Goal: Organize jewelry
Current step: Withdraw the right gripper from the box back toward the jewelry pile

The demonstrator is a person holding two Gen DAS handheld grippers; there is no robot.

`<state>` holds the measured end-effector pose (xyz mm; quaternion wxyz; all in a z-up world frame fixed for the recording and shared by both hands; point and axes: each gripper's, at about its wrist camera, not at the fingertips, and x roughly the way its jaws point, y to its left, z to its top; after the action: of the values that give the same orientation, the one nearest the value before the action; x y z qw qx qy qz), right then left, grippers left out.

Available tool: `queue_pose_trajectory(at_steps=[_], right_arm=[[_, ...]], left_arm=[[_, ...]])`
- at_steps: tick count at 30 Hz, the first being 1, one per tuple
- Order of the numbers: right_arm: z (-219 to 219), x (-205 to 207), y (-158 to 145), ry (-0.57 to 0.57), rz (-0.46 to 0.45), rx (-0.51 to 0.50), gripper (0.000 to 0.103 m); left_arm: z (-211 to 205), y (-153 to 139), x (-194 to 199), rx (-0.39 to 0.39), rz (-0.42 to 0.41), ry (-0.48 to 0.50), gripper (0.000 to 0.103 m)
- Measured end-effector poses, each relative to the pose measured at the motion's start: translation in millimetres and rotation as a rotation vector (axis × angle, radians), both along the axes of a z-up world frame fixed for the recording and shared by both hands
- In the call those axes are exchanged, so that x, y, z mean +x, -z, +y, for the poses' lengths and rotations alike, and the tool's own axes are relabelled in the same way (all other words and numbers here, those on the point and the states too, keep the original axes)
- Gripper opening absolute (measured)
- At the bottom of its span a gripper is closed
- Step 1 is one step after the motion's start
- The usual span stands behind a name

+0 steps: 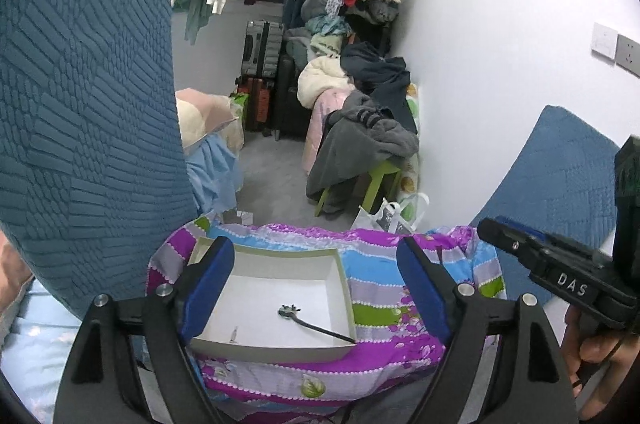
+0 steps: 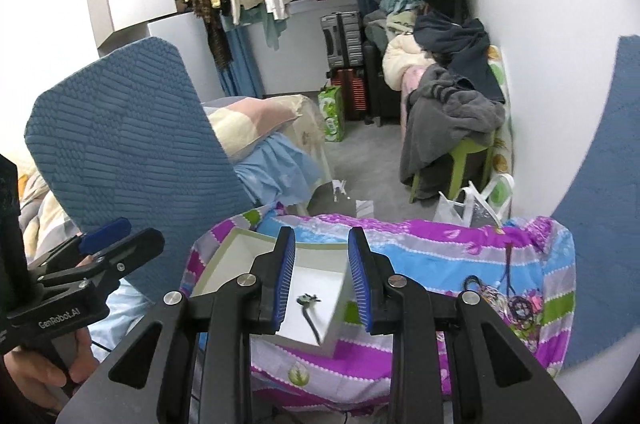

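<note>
A shallow white box point(image 1: 240, 260) point(image 2: 236, 248) sits on a purple, blue and green striped cloth point(image 1: 384, 288) point(image 2: 440, 256). Inside it lies a dark hairpin with a decorated head point(image 1: 308, 324) point(image 2: 309, 312), and a tiny pale piece point(image 1: 234, 334). My left gripper point(image 1: 320, 280) is open wide and empty, its blue pads either side of the box. My right gripper point(image 2: 322, 278) is open and empty, just above the box's right wall. A heap of dark jewelry and hair ties point(image 2: 508, 304) lies on the cloth to the right of the box.
Blue quilted cushions point(image 1: 80, 127) point(image 2: 120, 147) stand to the left, another point(image 1: 560, 163) on the right by the white wall. Beyond the cloth are the grey floor, a green stool point(image 2: 468, 159) piled with clothes, suitcases point(image 2: 344, 39) and a white bag point(image 2: 468, 203).
</note>
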<state>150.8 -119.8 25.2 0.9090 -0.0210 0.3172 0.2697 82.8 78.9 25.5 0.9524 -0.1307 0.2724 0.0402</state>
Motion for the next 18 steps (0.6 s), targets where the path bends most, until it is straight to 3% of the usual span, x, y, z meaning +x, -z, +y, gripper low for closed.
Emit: queue_pose_trajectory(at_steps=[7, 18], right_arm=[[-32, -5, 13, 0.047, 0.009, -0.001, 0.026], [-78, -17, 47, 0.117, 0.009, -0.015, 0.026]], left_arm=[[-23, 10, -1, -0.008, 0.007, 0.004, 0.084], [-61, 56, 14, -0.006, 0.081, 0.044, 0.084]])
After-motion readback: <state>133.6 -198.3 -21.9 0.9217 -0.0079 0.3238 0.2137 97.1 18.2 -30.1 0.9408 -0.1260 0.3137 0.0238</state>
